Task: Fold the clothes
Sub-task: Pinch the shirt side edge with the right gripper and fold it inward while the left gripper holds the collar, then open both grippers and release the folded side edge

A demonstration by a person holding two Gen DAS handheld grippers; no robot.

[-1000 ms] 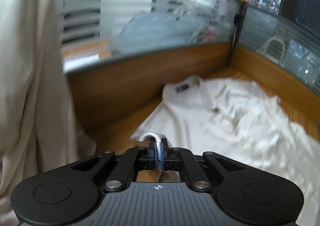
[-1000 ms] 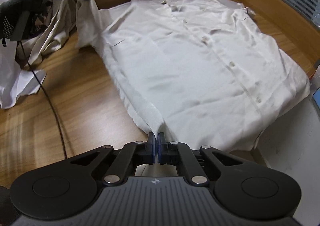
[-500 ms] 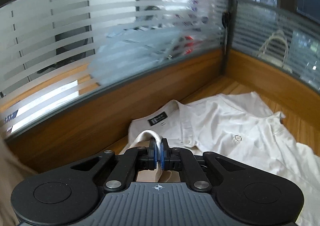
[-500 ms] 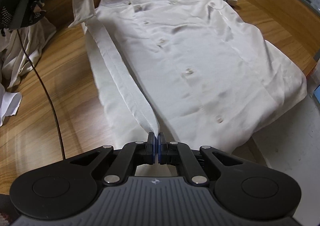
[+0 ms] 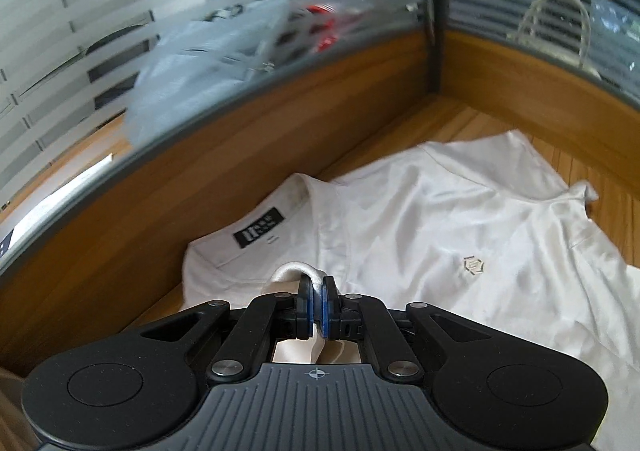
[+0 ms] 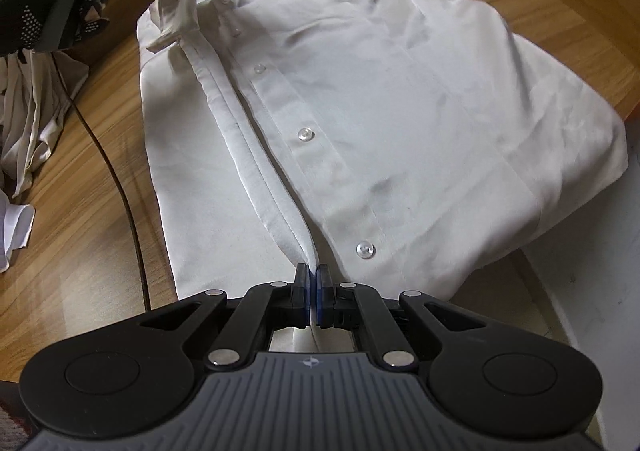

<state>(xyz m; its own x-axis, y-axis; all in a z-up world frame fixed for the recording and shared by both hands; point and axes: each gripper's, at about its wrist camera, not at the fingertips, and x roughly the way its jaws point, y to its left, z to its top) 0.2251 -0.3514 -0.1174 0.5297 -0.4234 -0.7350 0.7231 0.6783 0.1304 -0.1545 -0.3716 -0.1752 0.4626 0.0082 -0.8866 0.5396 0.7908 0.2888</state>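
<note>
**White shirt pinched at both ends of its folded side**

A white button shirt point(image 6: 400, 99) is spread face up on the wooden tabletop point(image 6: 92, 187), its collar toward the far edge where a wood-and-glass partition point(image 5: 248, 139) rises. The shirt's left side is seen folded in over the front, its edge running alongside the button placket.

The right gripper point(image 6: 312, 279) is closed on the hem end of that folded edge, at the near edge of the tabletop, with only cloth between its jaws. The left gripper point(image 5: 318, 289) is likewise shut, a loop of white fabric being held between its blue pads point(image 5: 305, 303), just short of the collar label point(image 5: 258, 232). In the right wrist view the same gripper is held in a dark gloved hand point(image 6: 44, 15), with the sleeve or shoulder cloth hanging from it — which of the two cannot be made out.

A heap of pale garments point(image 6: 28, 123) is left at the tabletop's left edge, and a dark cable point(image 6: 120, 171) is laid across the wood beside the shirt.
</note>
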